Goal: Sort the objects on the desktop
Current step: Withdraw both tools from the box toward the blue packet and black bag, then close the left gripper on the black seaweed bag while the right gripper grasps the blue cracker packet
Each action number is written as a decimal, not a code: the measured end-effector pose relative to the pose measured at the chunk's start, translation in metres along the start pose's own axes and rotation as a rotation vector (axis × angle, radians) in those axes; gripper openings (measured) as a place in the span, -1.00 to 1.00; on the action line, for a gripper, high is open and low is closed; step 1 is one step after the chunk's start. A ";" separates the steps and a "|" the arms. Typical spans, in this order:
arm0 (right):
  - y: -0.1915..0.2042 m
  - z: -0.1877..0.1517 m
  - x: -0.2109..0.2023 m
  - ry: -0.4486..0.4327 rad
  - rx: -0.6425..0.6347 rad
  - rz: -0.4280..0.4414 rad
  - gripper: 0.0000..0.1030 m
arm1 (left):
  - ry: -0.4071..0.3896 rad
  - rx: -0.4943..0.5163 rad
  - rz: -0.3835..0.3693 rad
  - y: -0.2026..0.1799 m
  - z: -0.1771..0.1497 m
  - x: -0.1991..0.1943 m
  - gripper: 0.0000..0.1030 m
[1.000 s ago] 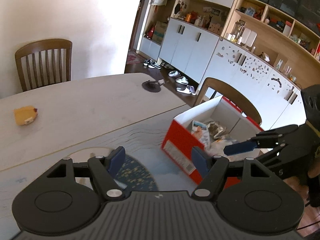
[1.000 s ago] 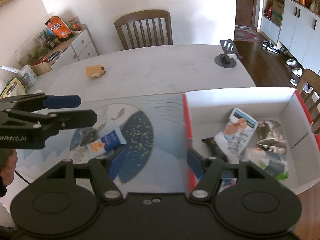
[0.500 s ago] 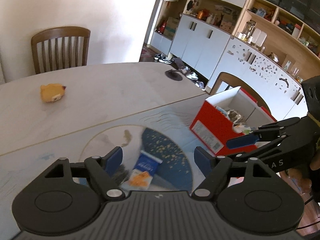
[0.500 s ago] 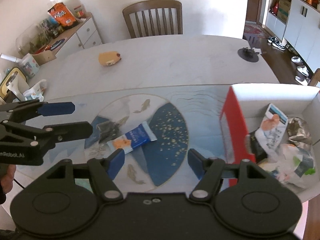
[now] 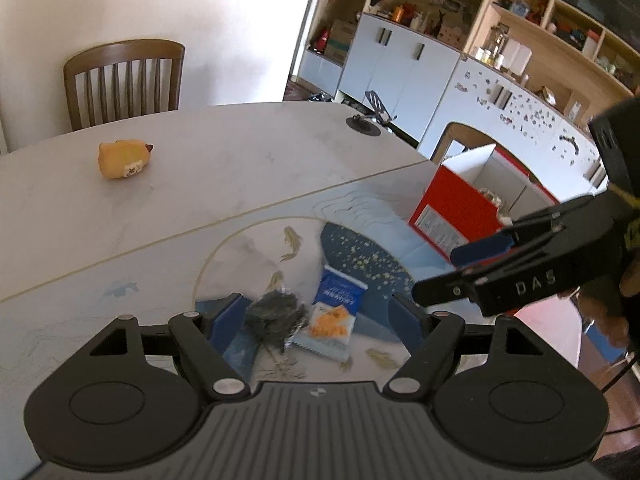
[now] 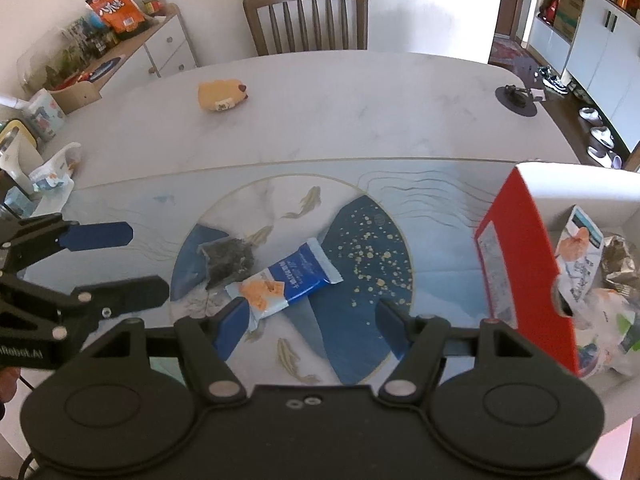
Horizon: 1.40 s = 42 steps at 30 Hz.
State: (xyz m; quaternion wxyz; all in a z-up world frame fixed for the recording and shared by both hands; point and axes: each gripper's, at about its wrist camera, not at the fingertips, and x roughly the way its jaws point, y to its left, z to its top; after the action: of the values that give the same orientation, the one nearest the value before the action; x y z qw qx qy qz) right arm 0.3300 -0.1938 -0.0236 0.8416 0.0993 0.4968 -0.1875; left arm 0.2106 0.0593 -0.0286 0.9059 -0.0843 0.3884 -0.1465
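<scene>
Right hand-held gripper (image 6: 310,326) is hanging spread, empty, over the bench (image 6: 360,92); blue snack packet (image 6: 286,280) is lying just ahead, long axis running near-left to far-right. Left hand-held gripper (image 5: 316,320), also spread and empty, is nearer the dark pouch (image 5: 276,316). Red box (image 6: 524,264) is sitting right.

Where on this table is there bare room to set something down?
Bare marble table lies between the yellow plush toy and the black phone stand. The mat's centre is crowded: dark mesh pouch, blue snack packet. The red cardboard box is nearly full.
</scene>
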 end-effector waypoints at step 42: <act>0.006 0.046 0.105 0.179 0.480 -0.215 0.63 | 0.109 0.246 -0.126 0.049 -0.008 0.090 0.68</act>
State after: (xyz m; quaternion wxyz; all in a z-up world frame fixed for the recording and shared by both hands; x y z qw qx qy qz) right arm 0.4151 -0.2270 -0.0929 0.7219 0.2587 0.5183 -0.3784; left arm 0.2737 0.0749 -0.1080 0.8759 0.0113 0.4101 -0.2539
